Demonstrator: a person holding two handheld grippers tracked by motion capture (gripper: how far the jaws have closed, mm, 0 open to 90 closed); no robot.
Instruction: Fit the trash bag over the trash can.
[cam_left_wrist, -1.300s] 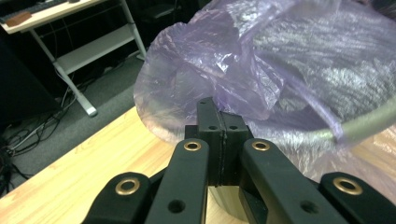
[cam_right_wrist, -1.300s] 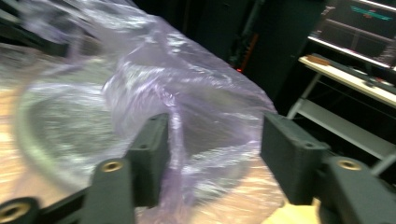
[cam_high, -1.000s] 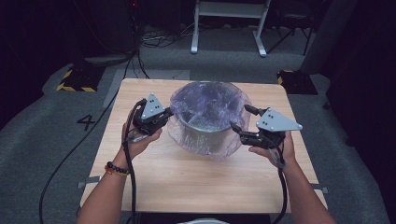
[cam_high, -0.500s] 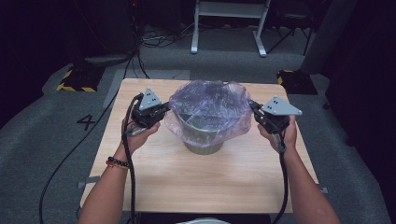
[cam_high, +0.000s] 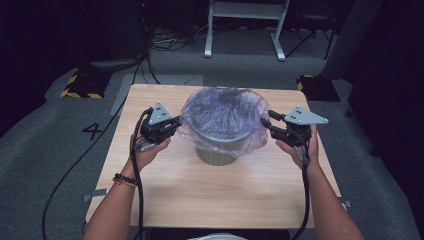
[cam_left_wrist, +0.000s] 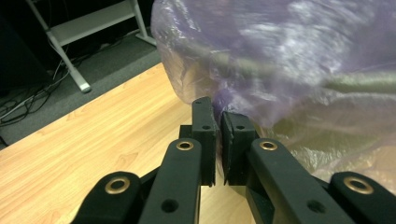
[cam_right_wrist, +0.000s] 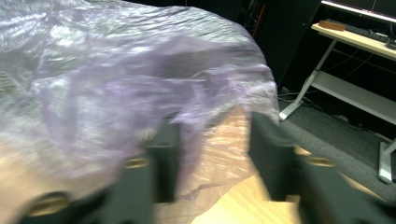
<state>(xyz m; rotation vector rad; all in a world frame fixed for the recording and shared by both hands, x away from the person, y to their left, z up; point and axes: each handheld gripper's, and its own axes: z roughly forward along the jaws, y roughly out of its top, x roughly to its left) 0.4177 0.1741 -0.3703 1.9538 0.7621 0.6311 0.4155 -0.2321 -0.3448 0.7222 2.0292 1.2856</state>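
Purple film hides most of what matters here. One translucent plastic bag (cam_high: 222, 117) is draped over the mouth of one grey-green bin (cam_high: 218, 154), which stands near the middle of the desk (cam_high: 165, 200); the bag's skirt hangs down past the rim, so the rim shows as a dim band through the film and the bin's inside cannot be made out. In the high view the base of the bin is the one part left uncovered.

I hold two tools. My left hand-held gripper (cam_high: 172, 126) sits at the bag's left edge; in the left gripper view (cam_left_wrist: 218, 122) its jaws stand almost together, with a fold of the purple film pinched at their tips. How much film lies between them is hidden by the jaws themselves. My right hand-held gripper (cam_high: 267, 123) is at the bag's right edge. The right gripper view (cam_right_wrist: 212, 140) is blurred: its jaws stand apart, having just been opening, and loose film hangs over the left jaw and into the gap, pressed by neither pad as far as I can tell.

Both forearms are cut off by the bottom edge of the high view. Two cables trail from the tools, one each.
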